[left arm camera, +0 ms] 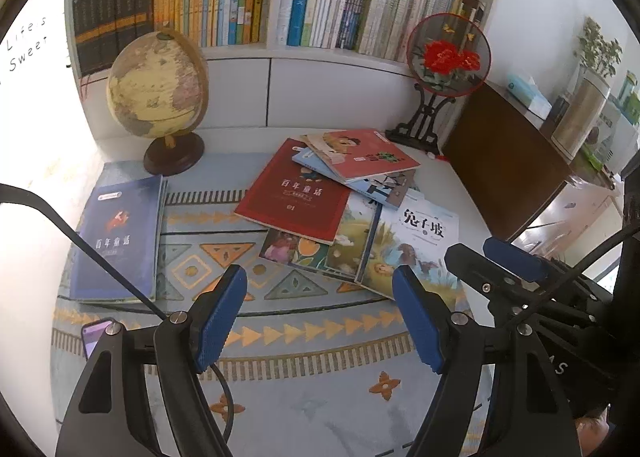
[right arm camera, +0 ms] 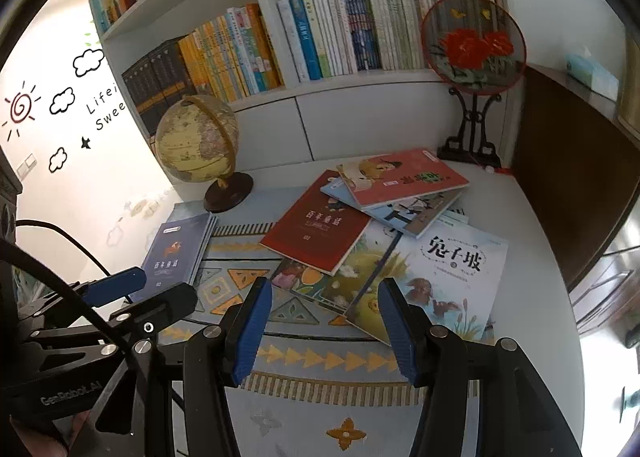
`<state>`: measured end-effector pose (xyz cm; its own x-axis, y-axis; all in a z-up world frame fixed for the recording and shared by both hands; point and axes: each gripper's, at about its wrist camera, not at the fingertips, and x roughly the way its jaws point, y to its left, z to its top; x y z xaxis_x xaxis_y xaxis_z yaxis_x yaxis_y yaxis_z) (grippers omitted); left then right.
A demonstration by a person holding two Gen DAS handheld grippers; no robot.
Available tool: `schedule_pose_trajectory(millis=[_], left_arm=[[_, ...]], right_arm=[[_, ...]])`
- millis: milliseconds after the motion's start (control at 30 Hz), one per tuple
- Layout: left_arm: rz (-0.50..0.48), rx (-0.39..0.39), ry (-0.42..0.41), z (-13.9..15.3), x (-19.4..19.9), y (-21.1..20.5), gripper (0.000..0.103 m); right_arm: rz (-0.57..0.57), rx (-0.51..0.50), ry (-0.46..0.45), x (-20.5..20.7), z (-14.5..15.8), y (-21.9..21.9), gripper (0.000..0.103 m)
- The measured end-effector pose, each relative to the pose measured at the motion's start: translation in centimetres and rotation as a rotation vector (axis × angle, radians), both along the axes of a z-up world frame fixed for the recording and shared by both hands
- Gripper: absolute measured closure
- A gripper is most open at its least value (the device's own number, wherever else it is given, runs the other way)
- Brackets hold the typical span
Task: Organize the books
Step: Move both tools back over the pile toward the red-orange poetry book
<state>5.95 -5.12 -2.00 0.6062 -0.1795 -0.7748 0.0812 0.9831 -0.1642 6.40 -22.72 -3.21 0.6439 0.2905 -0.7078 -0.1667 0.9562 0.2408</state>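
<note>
Left wrist view: the left gripper (left arm camera: 320, 317) hangs over the patterned rug (left arm camera: 320, 337), jaws wide apart with nothing between them. The blue book (left arm camera: 118, 237) lies alone at centre left, its long axis running up the frame. The heap of books (left arm camera: 344, 201) sprawls at centre right, the red book (left arm camera: 296, 193) on top and the white rabbit book (left arm camera: 416, 245) at its lower right edge. Right wrist view: the right gripper (right arm camera: 324, 325) also holds nothing, jaws moderately apart. The white rabbit book (right arm camera: 444, 273) lies just beyond its right finger, so this hand looks nearer the heap. Globe (left arm camera: 158, 85) stands in the upper left.
</note>
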Motion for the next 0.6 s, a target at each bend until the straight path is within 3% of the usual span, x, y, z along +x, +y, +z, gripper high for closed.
schedule_pose_trajectory(millis=[233, 433, 600], left_arm=[[0.052, 0.003, 0.014, -0.4, 0.5, 1.0, 0.029], [0.053, 0.050, 0.015, -0.5, 0.7, 0.4, 0.029], [0.045, 0.045, 0.037, -0.6, 1.2, 0.0, 0.029]], right_arm=[[0.009, 0.014, -0.005, 0.4, 0.2, -0.1, 0.050], [0.015, 0.005, -0.012, 0.9, 0.0, -0.1, 0.050], [0.015, 0.008, 0.001, 1.6, -0.5, -0.7, 0.050]])
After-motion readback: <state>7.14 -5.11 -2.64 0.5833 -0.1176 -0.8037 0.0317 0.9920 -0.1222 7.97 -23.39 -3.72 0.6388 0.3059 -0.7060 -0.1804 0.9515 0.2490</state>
